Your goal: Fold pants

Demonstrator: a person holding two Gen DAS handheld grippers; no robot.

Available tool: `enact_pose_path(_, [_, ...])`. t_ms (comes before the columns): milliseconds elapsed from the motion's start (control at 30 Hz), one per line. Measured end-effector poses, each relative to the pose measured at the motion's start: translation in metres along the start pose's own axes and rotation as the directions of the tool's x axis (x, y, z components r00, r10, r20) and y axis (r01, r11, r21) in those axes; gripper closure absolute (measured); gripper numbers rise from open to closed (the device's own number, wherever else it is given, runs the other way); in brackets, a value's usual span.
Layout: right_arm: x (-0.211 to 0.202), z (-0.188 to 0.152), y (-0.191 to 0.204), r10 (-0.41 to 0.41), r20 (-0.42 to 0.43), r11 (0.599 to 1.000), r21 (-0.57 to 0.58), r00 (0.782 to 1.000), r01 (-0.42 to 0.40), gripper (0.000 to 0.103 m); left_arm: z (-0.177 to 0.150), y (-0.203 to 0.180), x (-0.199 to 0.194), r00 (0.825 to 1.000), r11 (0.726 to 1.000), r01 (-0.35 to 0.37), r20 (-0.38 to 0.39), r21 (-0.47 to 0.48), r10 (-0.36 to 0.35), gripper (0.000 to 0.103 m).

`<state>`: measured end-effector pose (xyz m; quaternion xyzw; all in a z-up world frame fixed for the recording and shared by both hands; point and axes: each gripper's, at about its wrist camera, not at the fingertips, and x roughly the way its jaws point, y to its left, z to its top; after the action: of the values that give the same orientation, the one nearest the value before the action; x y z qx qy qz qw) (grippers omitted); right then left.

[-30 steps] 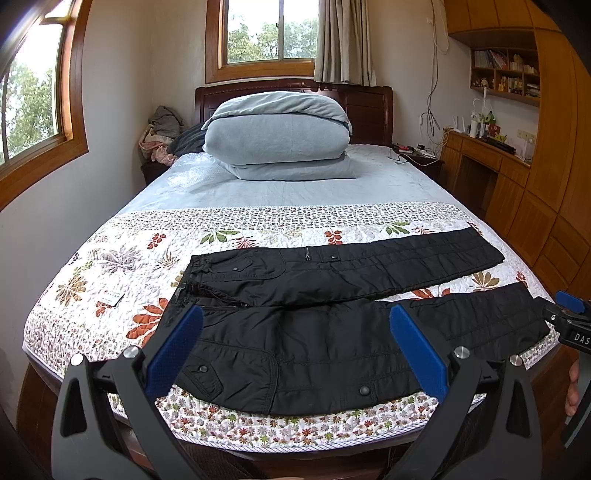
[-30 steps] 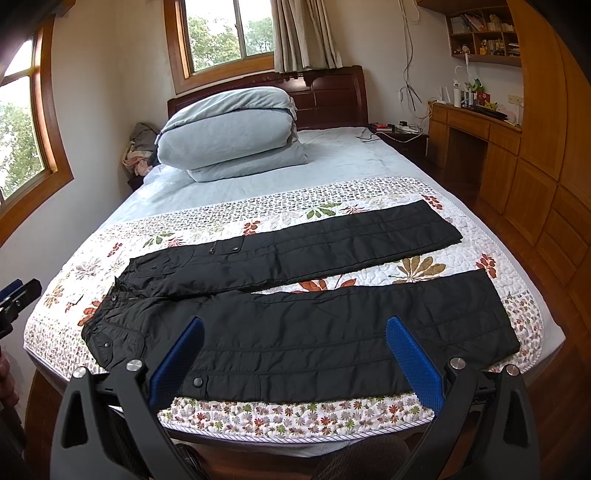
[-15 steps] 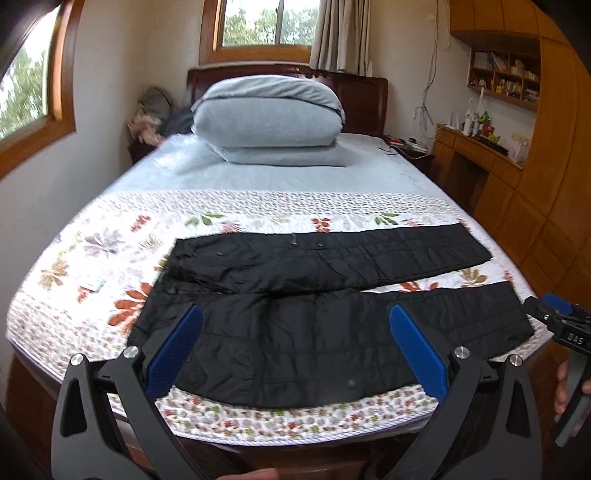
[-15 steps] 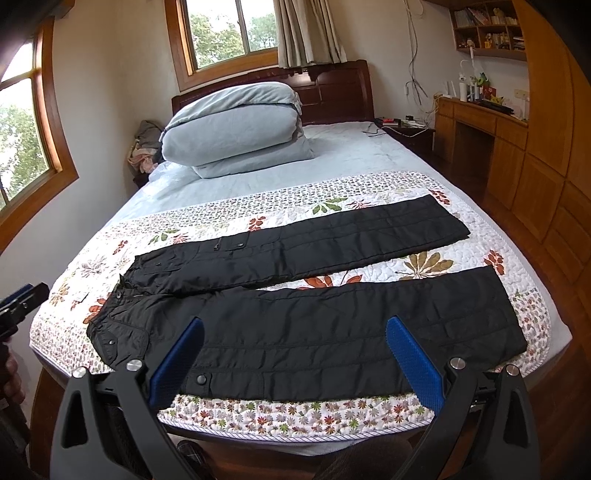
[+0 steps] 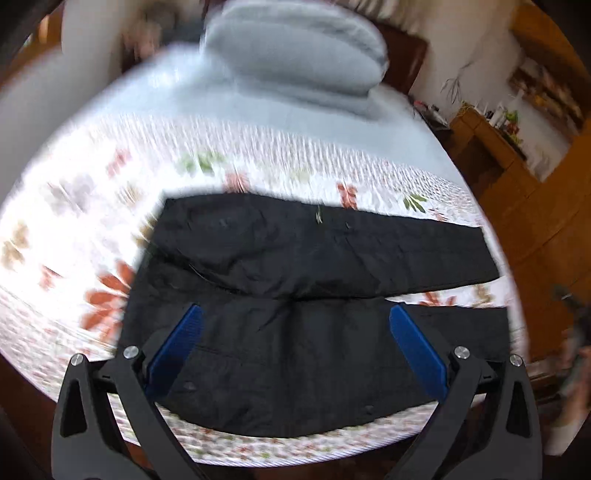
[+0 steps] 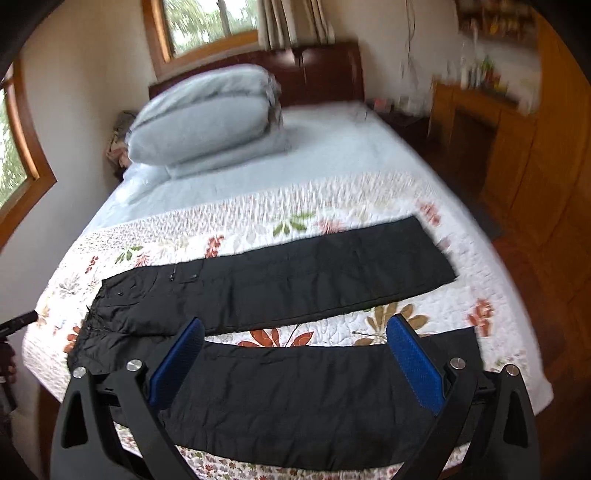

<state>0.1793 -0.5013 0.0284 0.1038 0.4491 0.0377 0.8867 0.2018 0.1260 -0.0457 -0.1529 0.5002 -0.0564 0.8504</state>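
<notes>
The black pants [image 5: 314, 295] lie flat across the foot of the bed [image 5: 74, 206] on its floral quilt [image 6: 332, 206], waist to the left and the two legs spread apart toward the right. The left hand-held gripper [image 5: 293, 345] hangs released over the waist and seat in a blurred view, while the right hand-held gripper [image 6: 293, 354], also released, hangs over the near leg. Only the right view shows a window [image 6: 207, 22] and the gap between the legs clearly; no writing is readable in either.

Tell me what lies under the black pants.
The black pants lie spread flat on a floral quilt covering the bed's near end. The quilt shows around and between both legs; the part directly beneath the fabric is hidden.
</notes>
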Motion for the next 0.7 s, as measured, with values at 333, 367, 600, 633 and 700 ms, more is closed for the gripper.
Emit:
enact_pose_path(333, [0.164, 0.078, -0.102, -0.006, -0.299, 0.992, 0.122, 0.954, 0.045, 0.003, 0.103, 0.151, 0.137, 0.921, 0.930, -0.199, -0.385, -0.310, 0.068, 0.002])
enact_pose_path(367, [0.181, 0.083, -0.111, -0.011, -0.315, 0.991, 0.126, 0.949, 0.053, 0.003, 0.112, 0.163, 0.150, 0.908, 0.919, -0.255, -0.401, -0.299, 0.122, 0.002])
enact_pose_path(600, [0.254, 0.107, -0.149, -0.040, -0.362, 0.988, 0.123, 0.931, 0.091, 0.003, 0.141, 0.215, 0.225, 0.864, 0.883, -0.326, -0.486, -0.338, 0.132, 0.002])
enact_pose_path(633, [0.262, 0.111, -0.153, -0.044, -0.367, 0.988, 0.120, 0.929, 0.094, 0.003, 0.142, 0.216, 0.230, 0.865, 0.884, -0.315, -0.487, -0.345, 0.118, 0.002])
enact_pose_path(700, [0.275, 0.117, -0.162, -0.052, -0.380, 0.989, 0.108, 0.924, 0.100, 0.003, 0.146, 0.216, 0.245, 0.870, 0.890, -0.263, -0.490, -0.372, 0.052, 0.002])
